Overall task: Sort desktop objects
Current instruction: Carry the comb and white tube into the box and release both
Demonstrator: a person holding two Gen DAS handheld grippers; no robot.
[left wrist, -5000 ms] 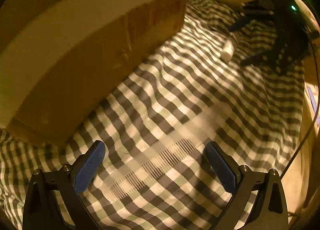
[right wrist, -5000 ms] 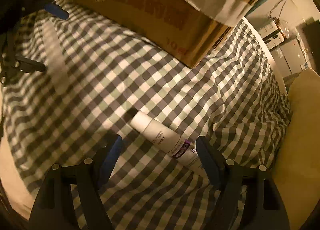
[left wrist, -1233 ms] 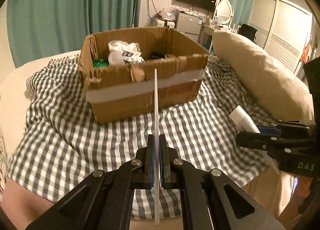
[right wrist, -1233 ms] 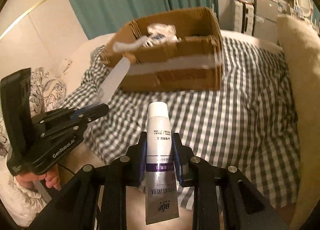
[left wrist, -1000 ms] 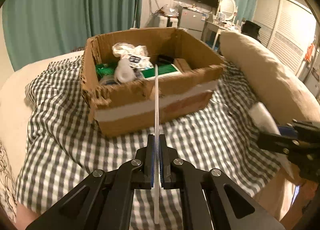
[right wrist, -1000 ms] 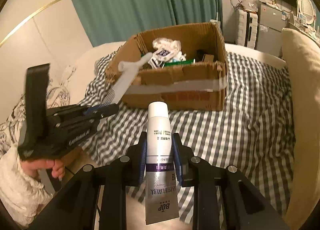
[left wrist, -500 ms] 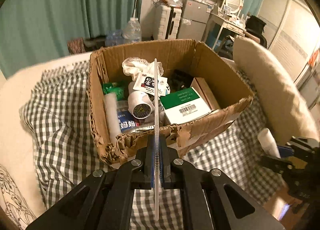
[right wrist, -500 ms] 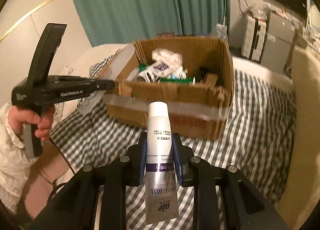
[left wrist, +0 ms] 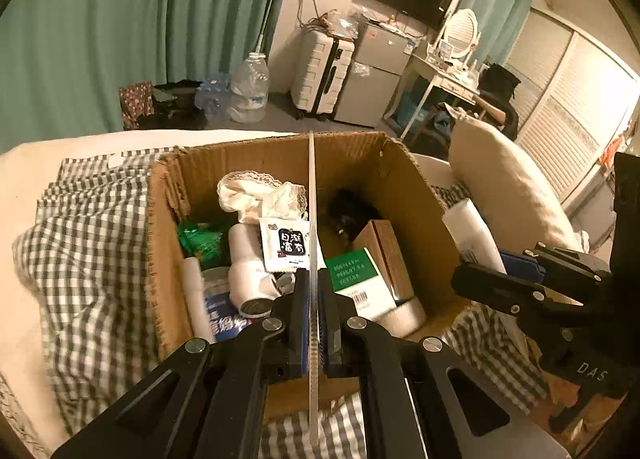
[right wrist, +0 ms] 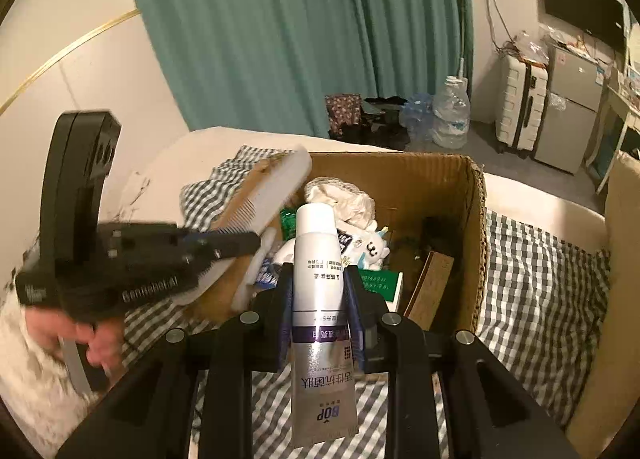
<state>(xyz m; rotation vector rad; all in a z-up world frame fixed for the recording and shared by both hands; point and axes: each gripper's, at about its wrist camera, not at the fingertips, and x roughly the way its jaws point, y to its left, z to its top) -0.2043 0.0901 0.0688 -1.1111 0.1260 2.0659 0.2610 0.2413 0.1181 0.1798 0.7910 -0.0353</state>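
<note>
Dim, warm yellow-orange cast across both views; light source out of frame. Strong fisheye bending: teal curtain (left wrist: 120,31) folds and wardrobe doors (left wrist: 568,127) bowed, black vignette at corners. Left wrist view mostly sharp; cardboard box (left wrist: 164,259) interior shadowed along far right wall. Right wrist view: left gripper (right wrist: 240,245), comb (right wrist: 268,195) and hand (right wrist: 80,335) smeared by motion blur, toothpaste tube (right wrist: 320,291) crisp with faint sheen on silver end. Background furniture soft, low contrast, slightly grainy.
</note>
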